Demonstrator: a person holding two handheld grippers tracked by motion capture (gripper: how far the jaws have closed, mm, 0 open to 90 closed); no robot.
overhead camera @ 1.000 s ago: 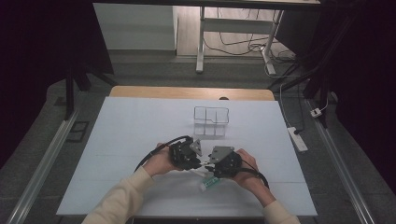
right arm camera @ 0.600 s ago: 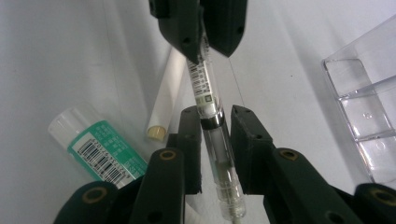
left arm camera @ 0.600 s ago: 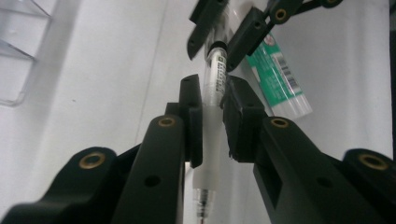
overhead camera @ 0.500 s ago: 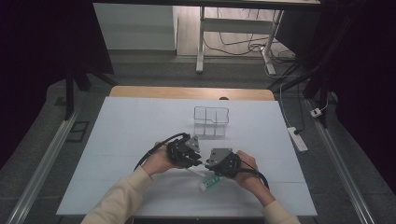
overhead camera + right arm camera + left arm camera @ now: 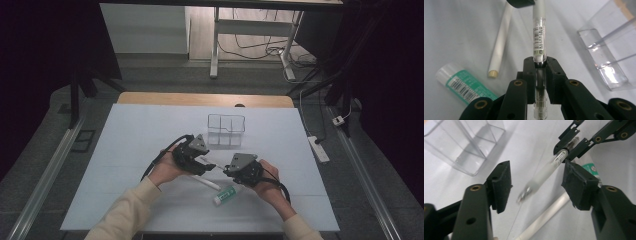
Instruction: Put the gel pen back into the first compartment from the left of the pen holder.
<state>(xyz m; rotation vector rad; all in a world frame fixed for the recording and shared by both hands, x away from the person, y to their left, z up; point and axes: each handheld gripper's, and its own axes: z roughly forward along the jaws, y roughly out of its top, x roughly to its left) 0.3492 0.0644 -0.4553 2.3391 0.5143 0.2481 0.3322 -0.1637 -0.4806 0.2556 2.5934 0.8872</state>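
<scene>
Jaws of the right gripper [image 5: 540, 62] clench the pen [image 5: 539, 37]; the left gripper [image 5: 536, 185] jaws have just been opening, released around that pen, near the clear organizer [image 5: 226, 131].

Left tool [image 5: 536, 185] opened, released pen [image 5: 544, 173]

Lab, dark curtains [image 5: 45, 45], cabled floor [image 5: 260, 47]
</scene>
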